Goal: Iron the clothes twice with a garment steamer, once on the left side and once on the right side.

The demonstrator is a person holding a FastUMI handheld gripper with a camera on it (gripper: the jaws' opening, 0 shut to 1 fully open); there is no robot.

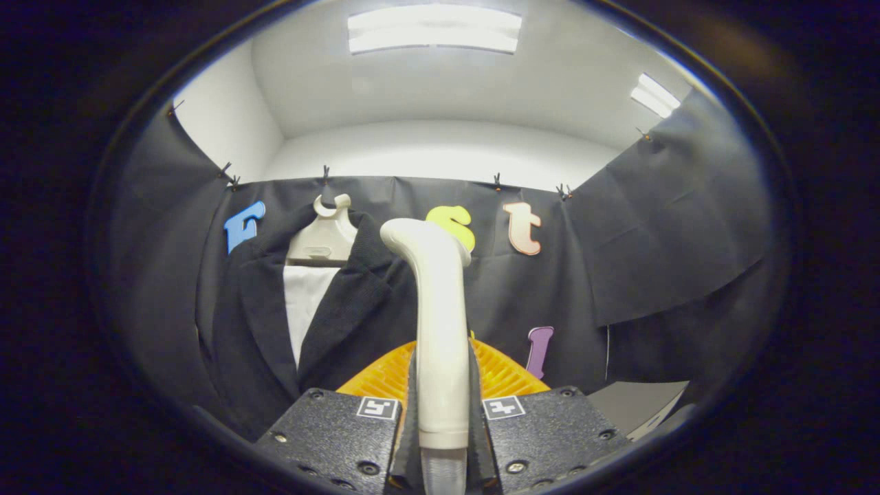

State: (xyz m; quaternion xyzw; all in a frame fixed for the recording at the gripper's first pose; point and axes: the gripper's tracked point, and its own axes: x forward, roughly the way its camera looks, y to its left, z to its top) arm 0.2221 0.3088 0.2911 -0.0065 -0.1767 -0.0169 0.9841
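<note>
In the gripper view, the gripper [441,419] is closed on the handle of the garment steamer [440,330], with both fingers pressing on it. The steamer stands upright between the fingers. Beyond it, a little to the side, the dark jacket [275,323] hangs on a pale hanger [324,237] against the booth wall.

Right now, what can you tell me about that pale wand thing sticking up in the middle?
The steamer is a cream, smooth, plastic-looking handle, standing upright between the fingers, which press on its lower part from both sides. It widens slightly upward, then bends at the top into a rounded head turned toward the jacket hanging beyond it. A clear, ribbed piece, perhaps a hose, leaves its bottom end. An orange ridged part sits just behind it. The head's face is turned away, so I cannot see it.
</note>
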